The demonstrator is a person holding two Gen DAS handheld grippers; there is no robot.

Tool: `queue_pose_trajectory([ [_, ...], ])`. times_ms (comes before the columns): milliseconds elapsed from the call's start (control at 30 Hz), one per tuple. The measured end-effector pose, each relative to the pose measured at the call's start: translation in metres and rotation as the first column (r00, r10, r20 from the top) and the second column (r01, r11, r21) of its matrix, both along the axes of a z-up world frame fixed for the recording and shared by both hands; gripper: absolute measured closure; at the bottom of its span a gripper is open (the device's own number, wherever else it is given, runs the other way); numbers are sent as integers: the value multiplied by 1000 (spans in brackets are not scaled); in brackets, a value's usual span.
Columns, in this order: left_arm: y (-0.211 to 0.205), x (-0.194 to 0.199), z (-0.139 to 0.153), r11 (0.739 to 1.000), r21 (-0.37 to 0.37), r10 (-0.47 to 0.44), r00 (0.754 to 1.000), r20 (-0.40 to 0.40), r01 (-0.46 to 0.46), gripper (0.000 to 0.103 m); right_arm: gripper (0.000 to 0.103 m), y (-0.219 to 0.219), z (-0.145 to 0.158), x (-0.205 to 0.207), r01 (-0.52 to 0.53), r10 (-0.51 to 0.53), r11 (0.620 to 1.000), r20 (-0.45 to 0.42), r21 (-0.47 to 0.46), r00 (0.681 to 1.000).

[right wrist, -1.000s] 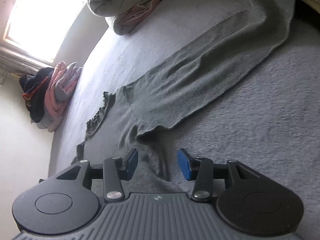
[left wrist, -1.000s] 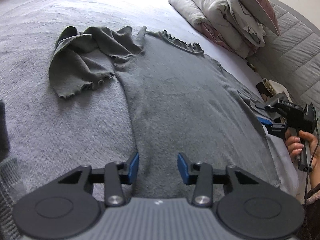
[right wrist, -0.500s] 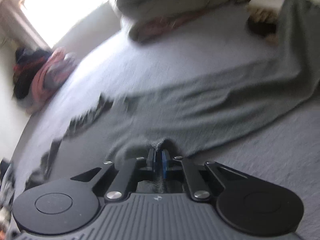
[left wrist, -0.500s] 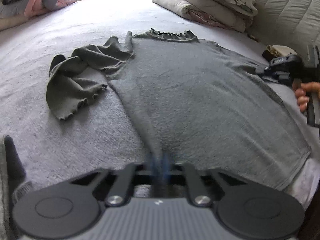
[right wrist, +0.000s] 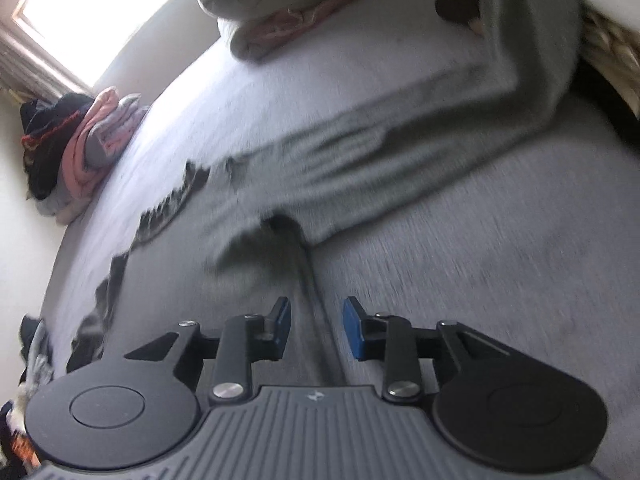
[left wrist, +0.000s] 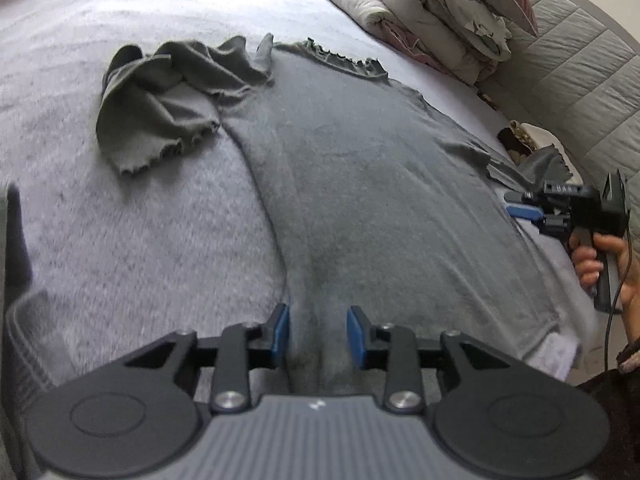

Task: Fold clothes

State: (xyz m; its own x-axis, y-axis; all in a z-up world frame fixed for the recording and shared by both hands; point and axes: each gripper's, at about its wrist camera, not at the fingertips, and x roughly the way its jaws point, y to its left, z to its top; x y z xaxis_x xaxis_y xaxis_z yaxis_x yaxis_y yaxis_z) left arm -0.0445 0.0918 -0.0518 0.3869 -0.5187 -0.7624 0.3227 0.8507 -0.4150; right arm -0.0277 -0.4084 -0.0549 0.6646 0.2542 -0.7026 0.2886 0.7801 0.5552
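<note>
Dark grey knit long-sleeved top (left wrist: 360, 184) flat on grey bed (left wrist: 120, 248). Left hand-held gripper (left wrist: 319, 338) and right hand-held gripper (right wrist: 316, 328) just reopened, narrowly parted, near hem fabric between, unpinched.

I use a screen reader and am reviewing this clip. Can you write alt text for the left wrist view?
A grey top lies flat on a bed, one sleeve crumpled at the upper left. The left gripper has just been opening over the top's side edge, jaws apart with cloth between them; the right gripper is at the opposite edge.
</note>
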Motion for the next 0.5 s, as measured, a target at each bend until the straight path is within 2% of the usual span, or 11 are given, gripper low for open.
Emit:
queue_pose_trajectory([
  [233, 9, -16, -8, 998, -55, -32, 998, -50, 30, 73, 71, 10, -1, -64, -164, 165, 986, -32, 17, 986],
  [333, 16, -19, -12, 995, -94, -23, 997, -78, 15, 74, 71, 10, -2, -89, -204, 206, 978, -47, 33, 978],
  [367, 18, -20, -13, 995, -99, -20, 996, -86, 11, 78, 72, 9, -4, -95, -211, 213, 976, -57, 47, 975],
  [400, 18, -20, -14, 995, -101, -17, 996, -92, 8, 81, 74, 8, -6, -100, -216, 219, 975, -62, 54, 974],
  [467, 17, -22, -15, 996, -86, -16, 995, -97, 8, 98, 92, 6, -7, -108, -222, 225, 974, -69, 55, 972],
  [500, 17, -22, -14, 997, -78, -17, 995, -97, 10, 99, 96, 5, -7, -110, -222, 225, 974, -68, 51, 972],
])
